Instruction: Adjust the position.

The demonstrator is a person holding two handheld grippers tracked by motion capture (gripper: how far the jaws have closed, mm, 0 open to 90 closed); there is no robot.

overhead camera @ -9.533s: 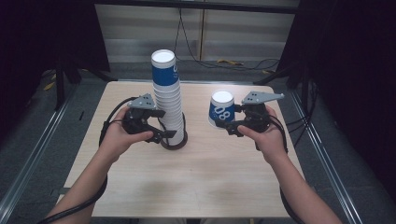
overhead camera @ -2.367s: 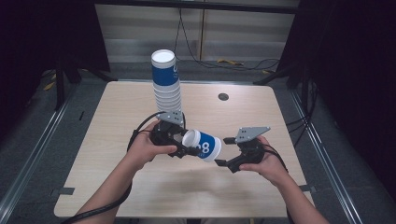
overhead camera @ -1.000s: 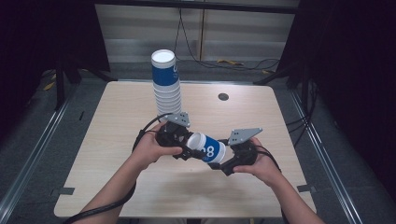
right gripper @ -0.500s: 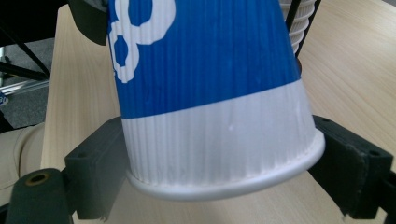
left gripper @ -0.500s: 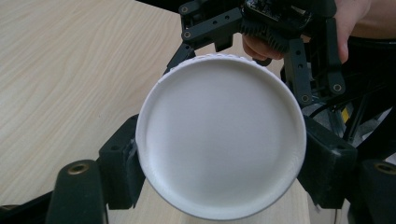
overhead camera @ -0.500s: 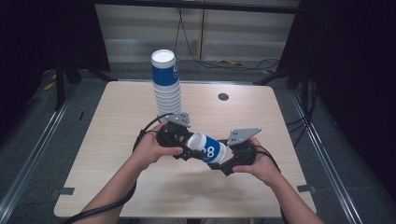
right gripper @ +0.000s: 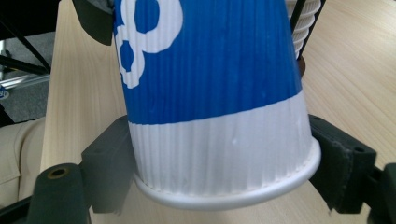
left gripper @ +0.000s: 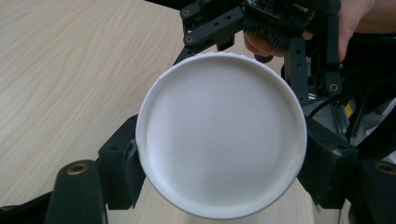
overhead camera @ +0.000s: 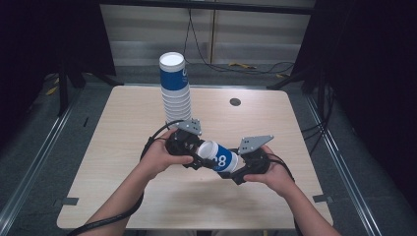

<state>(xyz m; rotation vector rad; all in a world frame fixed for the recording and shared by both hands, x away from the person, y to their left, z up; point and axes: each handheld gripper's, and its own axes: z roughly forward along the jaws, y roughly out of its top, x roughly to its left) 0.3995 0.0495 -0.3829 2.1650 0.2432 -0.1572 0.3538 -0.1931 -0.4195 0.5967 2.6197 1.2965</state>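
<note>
Cup (overhead camera: pixel 220 158), blue and white ribbed paper, lies tilted just above the bench (overhead camera: pixel 123 196) at the centre of the high view, below the tall cup stack (overhead camera: pixel 175 88). At centre-left the left hand-held gripper (overhead camera: pixel 195 156) clamps one end, and at centre-right the right hand-held gripper (overhead camera: pixel 235 173) has just been closing, its pads now against the white band by the rolled rim. Light, thin-walled and easily crushed, it probably wants a gentle hold near the stiffer rim.

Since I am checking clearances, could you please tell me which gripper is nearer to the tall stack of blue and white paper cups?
The left gripper sits just before the tall stack of blue and white paper cups. The right gripper is farther off, nearer the person's side.
</note>
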